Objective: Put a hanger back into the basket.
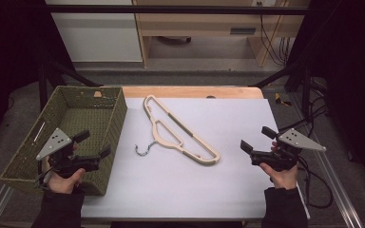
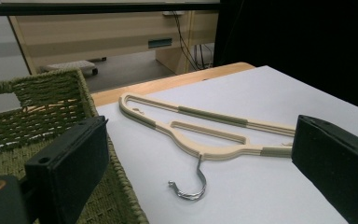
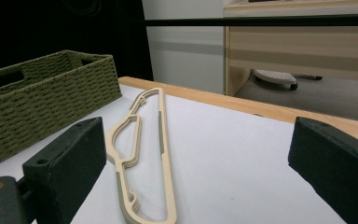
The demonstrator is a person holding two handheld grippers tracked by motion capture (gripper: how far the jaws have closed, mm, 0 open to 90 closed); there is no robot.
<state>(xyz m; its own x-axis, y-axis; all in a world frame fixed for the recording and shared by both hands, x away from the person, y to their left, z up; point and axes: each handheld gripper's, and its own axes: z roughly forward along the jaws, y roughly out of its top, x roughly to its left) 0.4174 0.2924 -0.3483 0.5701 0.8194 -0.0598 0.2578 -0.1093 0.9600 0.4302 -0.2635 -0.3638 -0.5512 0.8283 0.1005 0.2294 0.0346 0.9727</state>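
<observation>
Beige plastic with a metal hook: one hanger (image 1: 180,130) lies flat at the centre of the white-covered counter (image 1: 228,190) in the high view, its hook pointing toward seven o'clock. One woven green basket (image 1: 83,116) sits at nine o'clock from it, with nothing visible inside. Two claws are in play. The left claw (image 1: 95,144) hovers over the basket's near right corner, and the right claw (image 1: 255,139) hangs at four o'clock from the hanger, well apart from it. Both have their jaws spread wide with nothing between them.

From the left gripper view, the hanger (image 2: 205,133) lies ahead at twelve o'clock, its hook (image 2: 193,184) nearest, while the basket (image 2: 42,112) rim runs under the left jaw at nine o'clock. The jaws stand apart and hold nothing.

From the right gripper view, the hanger (image 3: 144,154) stretches away at eleven o'clock, the basket (image 3: 42,98) sits at ten o'clock, and the jaws again stand apart.

Judging by this, the work has hardly begun: the hanger is untouched, and the reach, the grasp and probably the move into the basket are all left to do.
</observation>
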